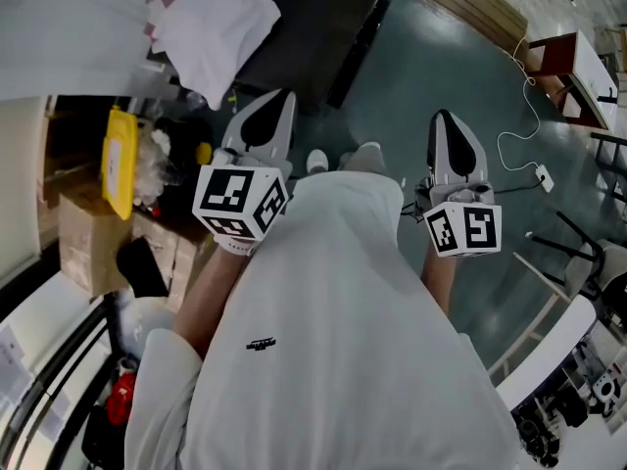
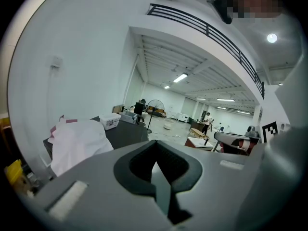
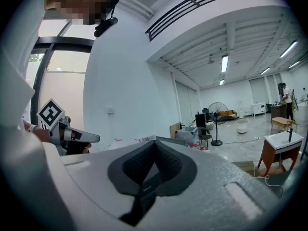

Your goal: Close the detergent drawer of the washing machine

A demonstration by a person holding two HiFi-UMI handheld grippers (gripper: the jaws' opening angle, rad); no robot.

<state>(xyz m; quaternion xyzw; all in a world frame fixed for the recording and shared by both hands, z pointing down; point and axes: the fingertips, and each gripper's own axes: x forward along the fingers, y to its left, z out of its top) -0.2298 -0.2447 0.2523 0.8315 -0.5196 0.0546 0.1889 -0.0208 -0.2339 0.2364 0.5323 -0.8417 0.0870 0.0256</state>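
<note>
Your left tool [image 1: 284, 101] and right tool [image 1: 443, 120] are both held out in front of your white shirt [image 1: 343, 341], above the grey floor [image 1: 441, 57]. They are well apart from each other. Each has its jaws pressed together with nothing between them. No view shows the detergent drawer. The left tool looks past a white cloth [image 2: 77, 143] on a dark desk [image 2: 125, 134] into an open hall. The right tool faces a standing fan [image 3: 217, 110].

The left gripper [image 2: 155, 143] is closed on nothing.
</note>
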